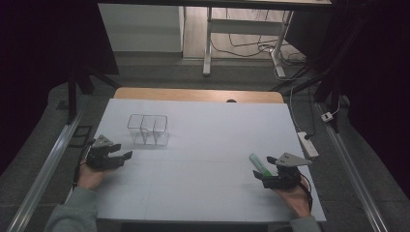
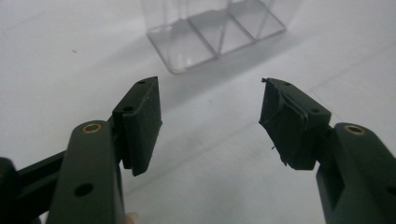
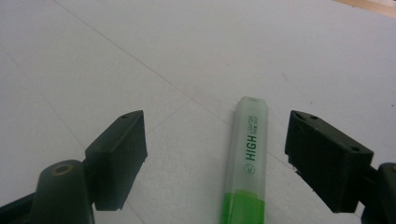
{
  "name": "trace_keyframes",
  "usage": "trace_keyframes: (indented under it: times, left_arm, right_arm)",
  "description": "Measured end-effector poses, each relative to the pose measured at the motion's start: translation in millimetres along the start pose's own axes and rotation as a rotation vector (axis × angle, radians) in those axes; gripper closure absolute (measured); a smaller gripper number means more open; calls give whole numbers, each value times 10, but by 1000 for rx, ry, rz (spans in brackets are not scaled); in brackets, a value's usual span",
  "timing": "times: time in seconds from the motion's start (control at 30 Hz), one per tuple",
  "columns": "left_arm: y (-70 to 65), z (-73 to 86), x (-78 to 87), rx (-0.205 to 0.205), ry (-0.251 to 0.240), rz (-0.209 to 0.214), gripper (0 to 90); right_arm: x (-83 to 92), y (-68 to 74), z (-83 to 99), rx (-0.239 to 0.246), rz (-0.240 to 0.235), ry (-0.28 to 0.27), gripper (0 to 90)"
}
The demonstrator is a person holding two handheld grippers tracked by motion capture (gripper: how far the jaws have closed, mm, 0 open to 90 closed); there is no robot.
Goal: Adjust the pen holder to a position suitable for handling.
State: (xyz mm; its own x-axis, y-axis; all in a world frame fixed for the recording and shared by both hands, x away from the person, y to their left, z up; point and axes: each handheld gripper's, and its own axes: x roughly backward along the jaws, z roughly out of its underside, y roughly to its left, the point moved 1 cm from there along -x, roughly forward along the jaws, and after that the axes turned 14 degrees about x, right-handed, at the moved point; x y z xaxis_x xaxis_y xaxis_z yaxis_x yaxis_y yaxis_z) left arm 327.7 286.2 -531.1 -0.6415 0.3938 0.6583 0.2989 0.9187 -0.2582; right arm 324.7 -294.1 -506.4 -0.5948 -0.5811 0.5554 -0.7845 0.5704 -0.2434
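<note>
Green highlighter (image 3: 246, 179) marked "HIGH", flat between spread right tongs (image 3: 215, 156).

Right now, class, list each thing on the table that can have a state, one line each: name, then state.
Left gripper: open, fingers apart, holding nothing, aimed at the organiser.
Right gripper: open, fingers either side of the highlighter, not gripping.
Green highlighter: lying flat on the table, capped.
Clear organiser: upright, compartments empty.

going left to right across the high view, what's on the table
left tongs → clear divided container → green highlighter → right tongs
</note>
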Motion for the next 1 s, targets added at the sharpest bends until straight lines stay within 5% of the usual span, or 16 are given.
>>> trace_keyframes:
  times: [0.37, 0.53, 1.0]
  left_arm:
    - [164, -203, -130, -15, 11, -44, 395]
    - [292, -218, -170, 18, 6, -67, 443]
    - [321, -362, -413, -41, 19, -51, 890]
  right_arm:
    - [16, 1, 0, -3, 3, 6, 202]
    - [18, 9, -13, -5, 1, -5, 198]
    - [43, 27, -18, -10, 11, -17, 197]
